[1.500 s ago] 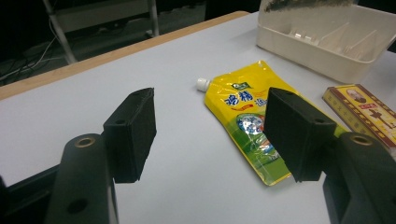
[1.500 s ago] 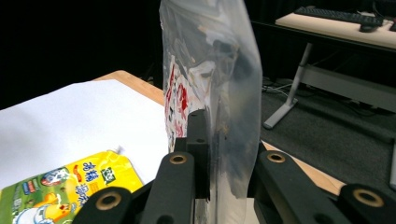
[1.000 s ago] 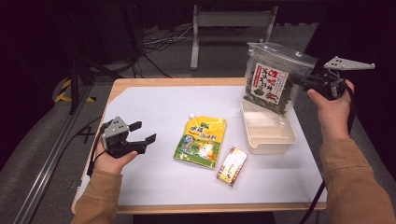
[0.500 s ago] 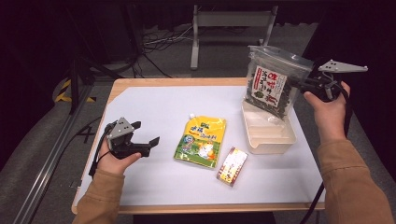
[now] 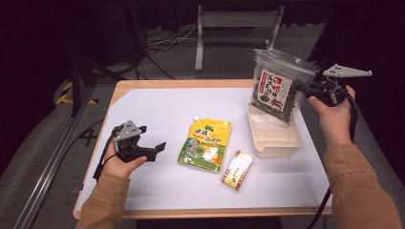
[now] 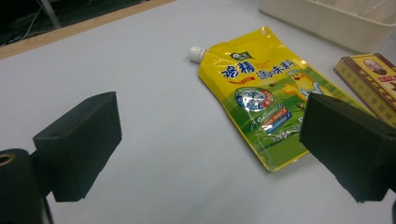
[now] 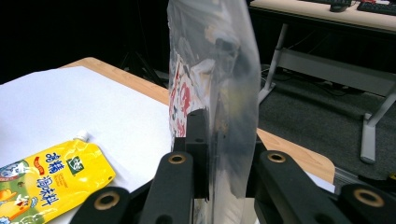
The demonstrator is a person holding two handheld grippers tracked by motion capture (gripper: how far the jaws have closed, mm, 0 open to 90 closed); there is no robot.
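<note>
My right claw [image 5: 305, 89] is clamping the seaweed bag [image 5: 279, 87] upper right, apparently for the tray [image 5: 273, 137]; left claw [image 5: 155, 149] is idling agape

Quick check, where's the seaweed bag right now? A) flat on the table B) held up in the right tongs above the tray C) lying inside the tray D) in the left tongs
B: the right tongs are shut on the edge of the seaweed bag, holding it upright in the air over the cream tray, while the left tongs are open and hold nothing.
</note>
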